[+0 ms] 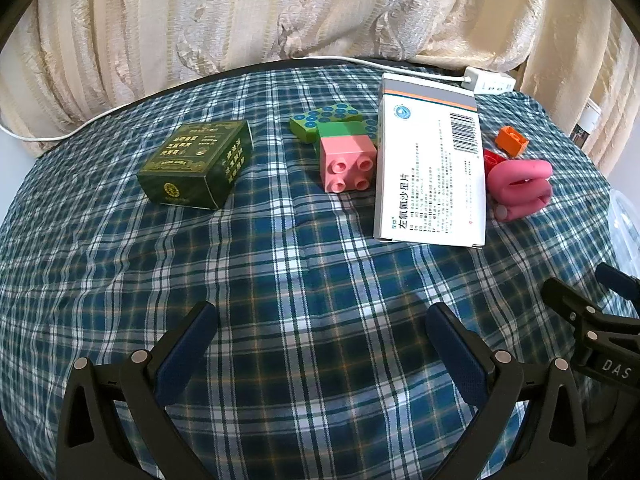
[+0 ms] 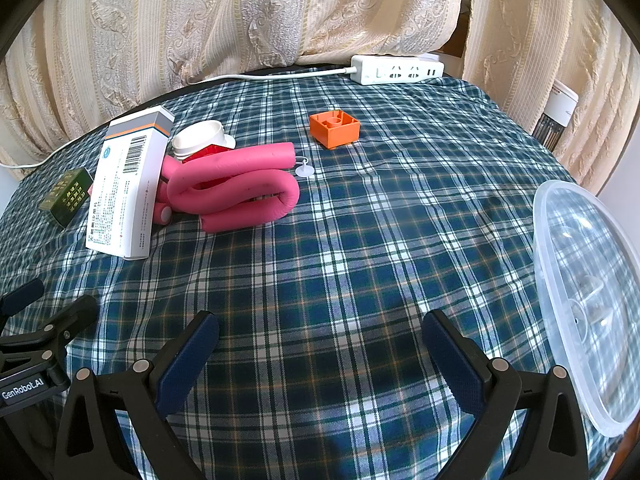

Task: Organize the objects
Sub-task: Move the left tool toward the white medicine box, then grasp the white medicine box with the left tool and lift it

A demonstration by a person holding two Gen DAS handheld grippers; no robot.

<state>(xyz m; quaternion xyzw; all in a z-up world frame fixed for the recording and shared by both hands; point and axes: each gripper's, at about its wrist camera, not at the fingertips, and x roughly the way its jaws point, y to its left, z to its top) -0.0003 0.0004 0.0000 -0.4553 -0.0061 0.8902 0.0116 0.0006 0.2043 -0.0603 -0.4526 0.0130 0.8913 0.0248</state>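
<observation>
On the plaid-covered surface [image 1: 304, 264], items run largest to smallest. At the right edge sits a clear plastic container [image 2: 592, 304]. A white medicine box [image 1: 430, 168] lies near the centre, with a folded pink foam tube [image 2: 232, 192] just right of it, touching it. A dark green box [image 1: 196, 164] lies at the left. A pink building block [image 1: 347, 164] sits just left of the medicine box, against green blocks [image 1: 332, 120] behind it. An orange block [image 2: 335, 128] lies upside down, farther right. A white power strip [image 2: 396, 69] rests at the far edge. Left tongs [image 1: 320, 320] and right tongs [image 2: 320, 324] hover with fingers fully spread, holding nothing.
</observation>
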